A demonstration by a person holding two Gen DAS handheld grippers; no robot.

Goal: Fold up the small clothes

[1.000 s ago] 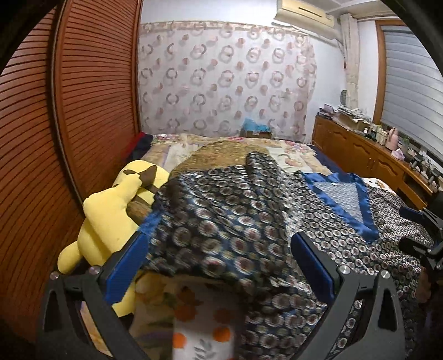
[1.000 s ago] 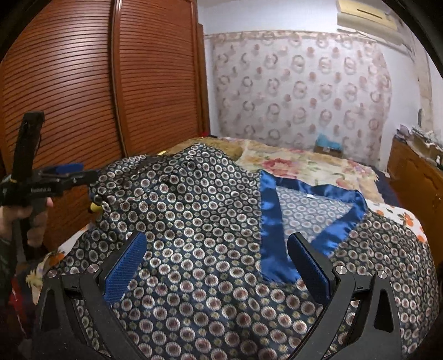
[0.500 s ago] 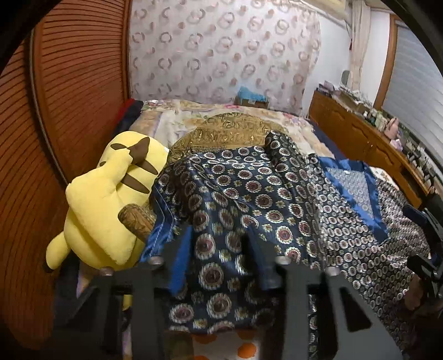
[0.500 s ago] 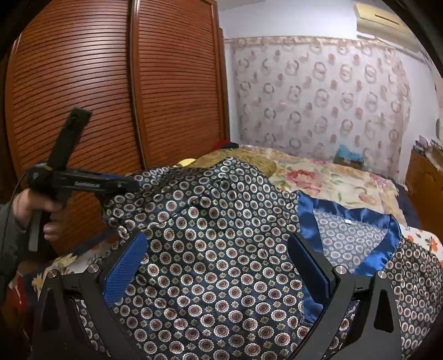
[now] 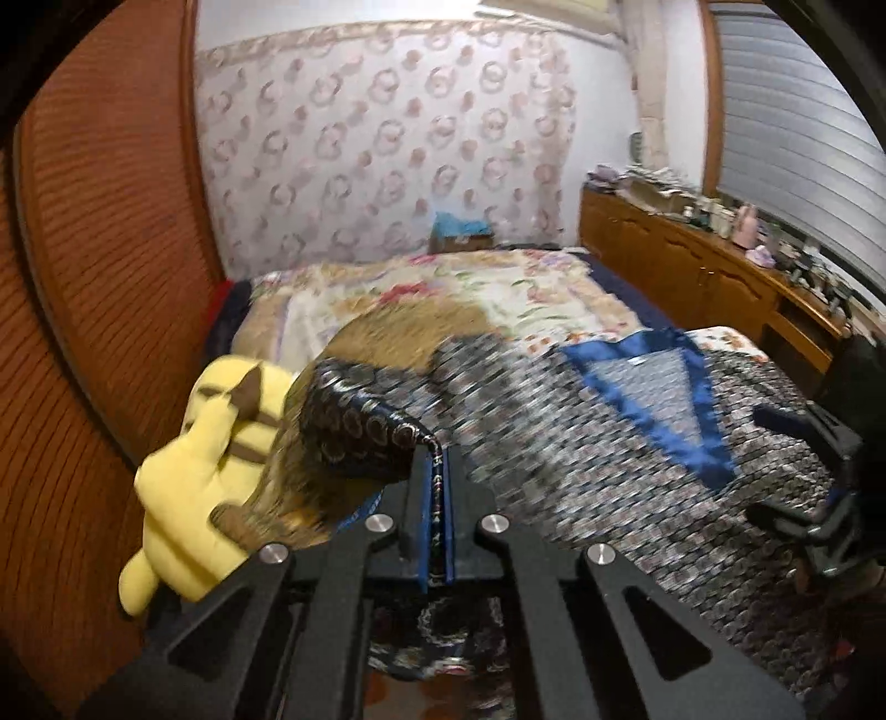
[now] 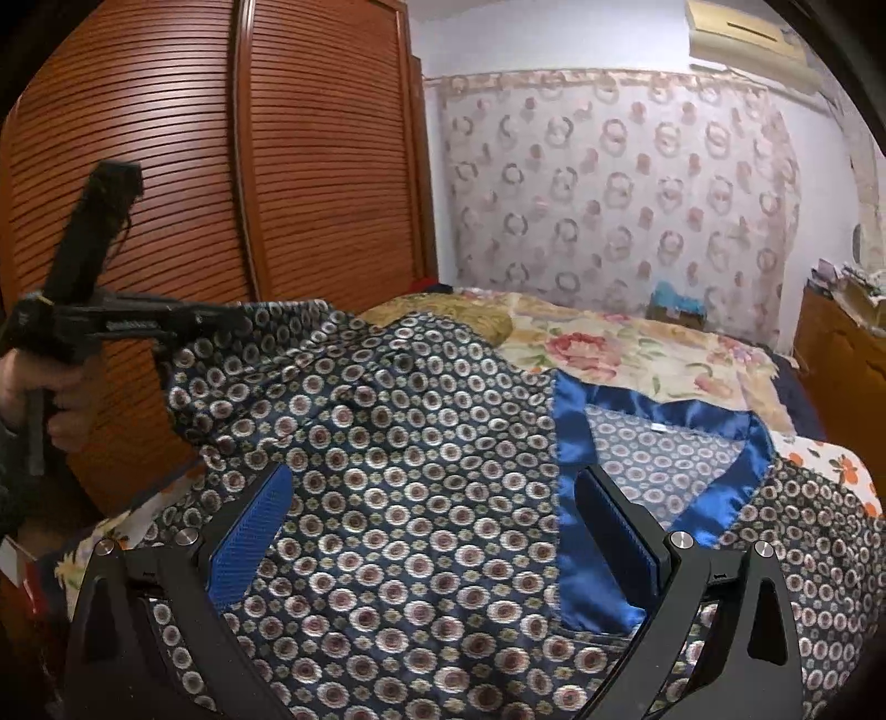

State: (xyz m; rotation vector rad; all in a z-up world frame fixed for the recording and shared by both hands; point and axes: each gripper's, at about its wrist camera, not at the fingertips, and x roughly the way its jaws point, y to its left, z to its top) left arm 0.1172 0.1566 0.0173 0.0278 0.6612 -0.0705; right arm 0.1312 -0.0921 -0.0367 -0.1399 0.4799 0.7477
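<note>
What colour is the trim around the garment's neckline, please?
Bright satin blue trim; the right wrist view shows it best.

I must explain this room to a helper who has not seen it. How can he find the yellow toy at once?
Look at the bed beside the brown slatted wardrobe. On the wardrobe side, next to the patterned garment, lies the yellow plush toy. Nothing else there is plain bright yellow with brown stripes.

Home bedroom: bed (image 6: 637, 354) with floral quilt, louvred wardrobe doors (image 6: 221, 166), wall air-conditioner (image 6: 742, 30).
</note>
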